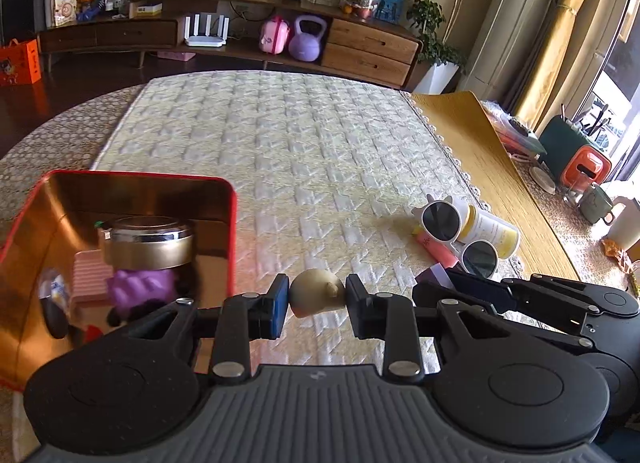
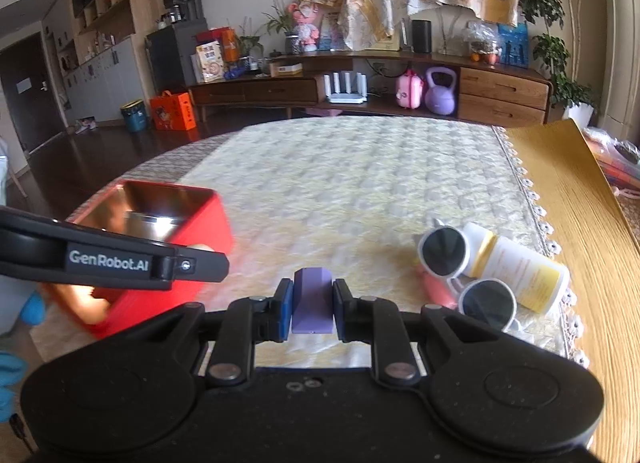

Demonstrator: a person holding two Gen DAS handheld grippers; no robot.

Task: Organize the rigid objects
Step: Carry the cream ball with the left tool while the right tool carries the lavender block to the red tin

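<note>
Left claw (image 1: 317, 299) pinches a beige ball (image 1: 316, 293) beside the red tin (image 1: 230, 223).

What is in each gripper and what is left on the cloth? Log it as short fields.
left gripper: shut on beige round piece
right gripper: shut on purple block
container: red tin, open, already holds a round metal tin and other small items
left on cloth: white sunglasses, white bottle with yellow label lying on its side, pink item partly under the sunglasses
</note>
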